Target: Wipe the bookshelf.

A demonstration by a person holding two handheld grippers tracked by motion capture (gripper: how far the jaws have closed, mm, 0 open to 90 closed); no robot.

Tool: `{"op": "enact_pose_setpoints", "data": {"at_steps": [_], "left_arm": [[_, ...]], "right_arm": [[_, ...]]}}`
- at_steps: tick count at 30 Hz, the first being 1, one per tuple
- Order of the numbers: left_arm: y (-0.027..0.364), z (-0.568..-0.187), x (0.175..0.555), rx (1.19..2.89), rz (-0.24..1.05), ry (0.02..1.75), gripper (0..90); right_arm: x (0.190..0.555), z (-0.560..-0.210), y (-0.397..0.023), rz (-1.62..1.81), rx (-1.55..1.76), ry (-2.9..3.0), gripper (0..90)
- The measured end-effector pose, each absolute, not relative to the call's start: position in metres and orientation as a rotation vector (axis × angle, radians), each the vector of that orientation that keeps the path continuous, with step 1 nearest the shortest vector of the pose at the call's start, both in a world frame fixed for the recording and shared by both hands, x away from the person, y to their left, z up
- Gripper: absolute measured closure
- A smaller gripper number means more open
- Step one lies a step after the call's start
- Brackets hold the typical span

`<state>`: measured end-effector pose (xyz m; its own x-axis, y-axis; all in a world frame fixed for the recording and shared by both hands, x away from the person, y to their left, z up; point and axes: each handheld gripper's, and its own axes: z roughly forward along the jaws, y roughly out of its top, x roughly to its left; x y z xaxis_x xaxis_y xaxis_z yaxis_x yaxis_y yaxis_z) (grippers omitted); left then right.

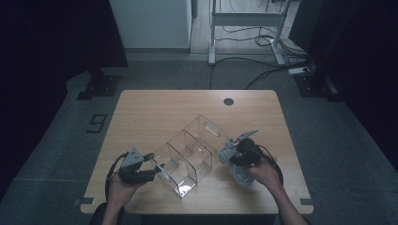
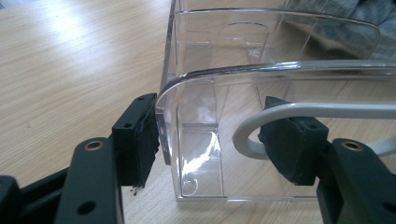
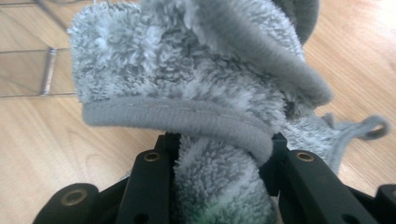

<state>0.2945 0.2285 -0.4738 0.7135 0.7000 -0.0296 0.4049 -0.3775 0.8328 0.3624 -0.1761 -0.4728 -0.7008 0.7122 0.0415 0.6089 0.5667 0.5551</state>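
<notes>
Now – one clear organizer (image 1: 187, 157) | left fingers (image 2: 140, 140) apart astride its wall | right fingers (image 3: 149, 186) clamp one grey cloth (image 3: 201, 84)

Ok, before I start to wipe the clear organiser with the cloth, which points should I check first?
1. Cloth gripped: ok, the right hand-held gripper is shut on its folds.
2. Organiser held steady: not ok, its end wall stands between the jaws of the left hand-held gripper, but the pads do not clamp it.
3. Organiser upright on the table: ok.
4. Compartments empty: ok, nothing seen inside.
5. Cloth already touching the organiser: cannot tell; it is close beside it.
</notes>
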Motion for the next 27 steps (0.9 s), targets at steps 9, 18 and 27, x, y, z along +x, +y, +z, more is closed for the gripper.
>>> {"op": "enact_pose_setpoints", "data": {"at_steps": [9,18,27], "left_arm": [[0.229,-0.474,0.294,2.020,0.411,0.833,43.7],[0.228,-0.474,0.294,2.023,0.415,0.834,43.8],[0.228,-0.474,0.294,2.025,0.420,0.837,43.8]], "right_arm": [[0.346,-0.447,-0.180,0.860,1.081,2.618,64.4],[0.342,-0.418,-0.168,0.899,1.021,2.625,64.2],[0.351,-0.393,-0.137,0.936,0.944,2.646,63.9]]}}
